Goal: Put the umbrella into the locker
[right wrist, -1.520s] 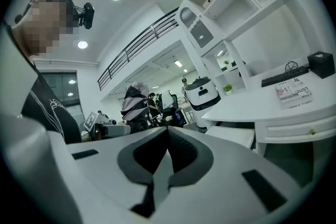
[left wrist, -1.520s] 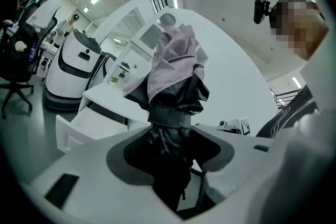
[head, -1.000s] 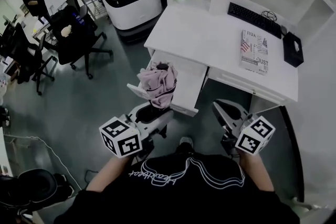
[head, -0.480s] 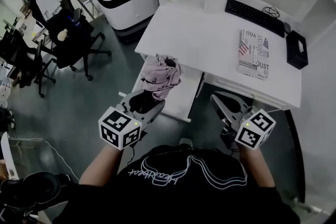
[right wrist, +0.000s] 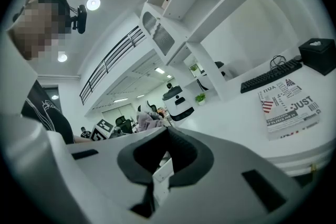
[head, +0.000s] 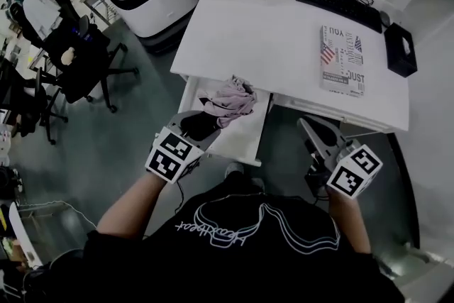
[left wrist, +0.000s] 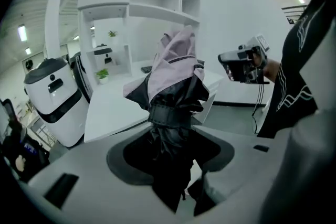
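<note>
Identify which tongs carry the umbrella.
The left tongs, clamped on the folded pink-and-black umbrella; the right tongs hold nothing.

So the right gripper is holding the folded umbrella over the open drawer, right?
Not quite: it is the left gripper that is holding the folded umbrella over the open drawer. The left gripper view shows its jaws closed on the umbrella; the right gripper holds nothing.

Black short-sleeved T-shirt (head: 245, 259), white line print; grey left tool (head: 209, 118), right tool (head: 306, 125), marker cubes (head: 172, 155)
</note>
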Motion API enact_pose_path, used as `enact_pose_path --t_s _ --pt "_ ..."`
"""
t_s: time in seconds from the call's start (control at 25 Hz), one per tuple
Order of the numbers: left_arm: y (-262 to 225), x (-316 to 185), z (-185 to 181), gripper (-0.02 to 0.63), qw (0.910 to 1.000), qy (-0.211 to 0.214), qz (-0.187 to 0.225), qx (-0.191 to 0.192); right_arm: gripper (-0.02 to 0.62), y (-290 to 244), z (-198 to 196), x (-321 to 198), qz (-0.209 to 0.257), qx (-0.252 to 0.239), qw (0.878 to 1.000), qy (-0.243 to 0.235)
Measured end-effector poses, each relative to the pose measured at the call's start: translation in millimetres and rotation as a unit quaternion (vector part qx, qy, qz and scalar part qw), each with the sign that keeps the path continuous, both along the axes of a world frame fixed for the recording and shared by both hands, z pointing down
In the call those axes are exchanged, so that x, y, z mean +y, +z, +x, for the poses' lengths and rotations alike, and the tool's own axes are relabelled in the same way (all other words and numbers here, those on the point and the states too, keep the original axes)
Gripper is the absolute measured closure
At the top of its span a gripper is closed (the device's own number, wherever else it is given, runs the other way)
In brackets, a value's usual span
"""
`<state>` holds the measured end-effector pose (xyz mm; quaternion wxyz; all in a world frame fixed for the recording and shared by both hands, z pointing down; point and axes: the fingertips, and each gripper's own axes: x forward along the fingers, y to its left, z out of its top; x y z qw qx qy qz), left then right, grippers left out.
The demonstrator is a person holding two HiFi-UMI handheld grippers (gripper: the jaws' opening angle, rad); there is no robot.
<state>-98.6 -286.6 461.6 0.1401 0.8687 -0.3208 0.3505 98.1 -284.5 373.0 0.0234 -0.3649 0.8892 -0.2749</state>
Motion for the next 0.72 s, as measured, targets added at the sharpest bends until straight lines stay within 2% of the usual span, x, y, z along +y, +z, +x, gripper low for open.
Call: enact_pose_path --t_s 0.32,0.72 --pt "65.9 -29.2 -10.5 0.397 0.9925 0.091 -0.05 -0.065 0.592 15.2 5.3 -20.4 -0.029 0.01 0.997 0.07" --pt "149.6 -40.8 -5.4 0.397 0.9778 0.154 -0.104 -0.096 0.592 50.2 7.2 -18.9 -0.069 0.017 0.989 0.133"
